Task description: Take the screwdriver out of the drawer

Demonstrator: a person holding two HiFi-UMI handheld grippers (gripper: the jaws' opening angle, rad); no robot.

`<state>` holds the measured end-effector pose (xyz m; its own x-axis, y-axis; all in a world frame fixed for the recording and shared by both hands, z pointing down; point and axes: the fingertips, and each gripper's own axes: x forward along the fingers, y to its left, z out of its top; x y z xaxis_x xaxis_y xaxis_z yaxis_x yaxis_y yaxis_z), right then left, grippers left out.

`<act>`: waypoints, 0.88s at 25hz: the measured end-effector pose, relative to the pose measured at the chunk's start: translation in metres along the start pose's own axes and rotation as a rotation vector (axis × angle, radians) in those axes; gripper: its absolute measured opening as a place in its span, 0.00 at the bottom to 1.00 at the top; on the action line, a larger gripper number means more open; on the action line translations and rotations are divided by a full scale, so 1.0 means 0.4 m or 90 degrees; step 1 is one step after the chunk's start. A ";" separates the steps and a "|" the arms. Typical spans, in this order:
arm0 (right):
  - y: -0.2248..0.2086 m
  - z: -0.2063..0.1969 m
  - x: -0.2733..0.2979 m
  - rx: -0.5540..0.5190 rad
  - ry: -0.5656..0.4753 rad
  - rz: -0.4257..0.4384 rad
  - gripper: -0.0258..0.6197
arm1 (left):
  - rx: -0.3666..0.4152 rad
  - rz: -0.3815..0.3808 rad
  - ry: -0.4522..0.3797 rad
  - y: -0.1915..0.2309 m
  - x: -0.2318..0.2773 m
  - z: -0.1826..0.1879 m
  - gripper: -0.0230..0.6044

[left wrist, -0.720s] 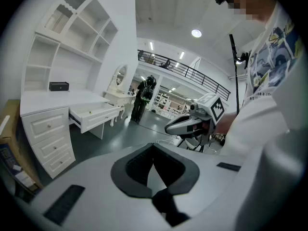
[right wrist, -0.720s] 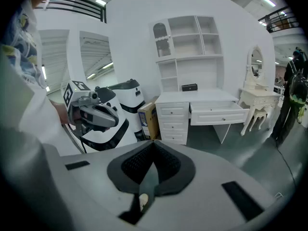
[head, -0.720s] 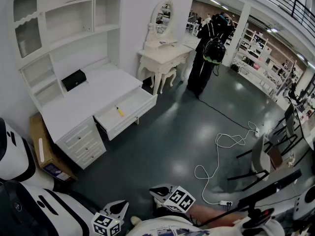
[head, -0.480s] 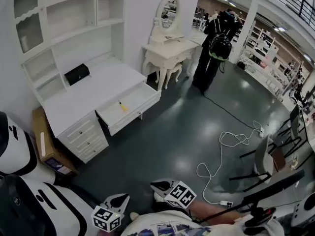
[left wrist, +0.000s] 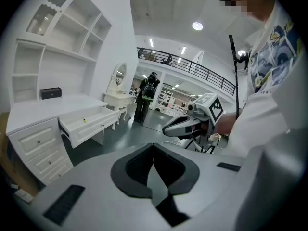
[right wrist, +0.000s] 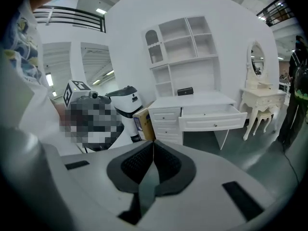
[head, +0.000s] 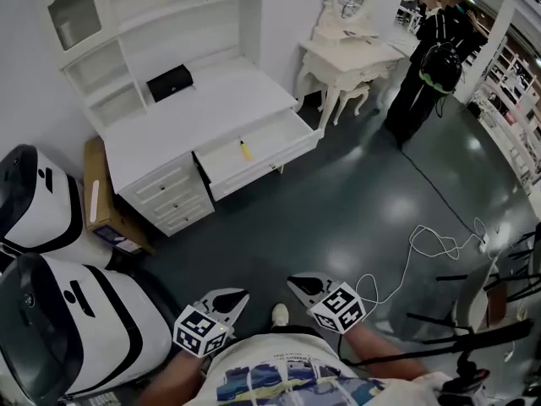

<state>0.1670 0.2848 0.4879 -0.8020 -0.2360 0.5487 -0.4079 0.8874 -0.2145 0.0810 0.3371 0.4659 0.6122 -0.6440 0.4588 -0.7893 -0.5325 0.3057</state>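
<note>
A small yellow-handled screwdriver (head: pixel 245 150) lies in the open drawer (head: pixel 269 155) of the white desk (head: pixel 194 117) across the floor; the left gripper view shows the screwdriver (left wrist: pixel 84 121) as a speck. Both grippers are held close to my body, far from the desk. My left gripper (head: pixel 240 295) is shut with nothing between its jaws (left wrist: pixel 153 146). My right gripper (head: pixel 293 281) is also shut and empty (right wrist: pixel 153 143), and it faces the drawer (right wrist: pixel 214 117) from a distance.
A black box (head: pixel 169 81) sits on the desktop under the white shelves. A cardboard box (head: pixel 97 201) and two white-and-black machines (head: pixel 59 320) stand left of the desk. A vanity table (head: pixel 351 57), a person in black (head: pixel 427 70) and a white floor cable (head: pixel 423 248) are to the right.
The head view has swung, so the desk and drawer now sit nearer the middle. Both grippers show higher and more fully at the bottom edge, jaws unchanged.
</note>
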 end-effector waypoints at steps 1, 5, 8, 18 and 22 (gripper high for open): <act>-0.023 0.002 -0.006 -0.005 -0.004 -0.001 0.08 | 0.000 0.005 -0.001 0.003 0.024 0.014 0.06; -0.114 0.004 -0.032 -0.012 -0.021 -0.006 0.10 | -0.011 0.030 -0.009 0.017 0.111 0.067 0.06; -0.200 -0.002 -0.039 0.004 -0.019 -0.022 0.30 | -0.024 0.034 -0.008 0.029 0.182 0.107 0.06; -0.375 0.062 0.073 0.028 -0.008 -0.046 0.24 | -0.044 0.020 0.011 0.230 0.327 0.192 0.06; -0.470 0.137 0.122 0.037 0.001 -0.079 0.22 | -0.048 0.005 0.017 0.369 0.395 0.254 0.13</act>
<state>0.1808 0.0847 0.5105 -0.7432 -0.3420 0.5750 -0.5285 0.8271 -0.1911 0.0659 0.1009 0.4990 0.6051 -0.6329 0.4830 -0.7961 -0.4835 0.3639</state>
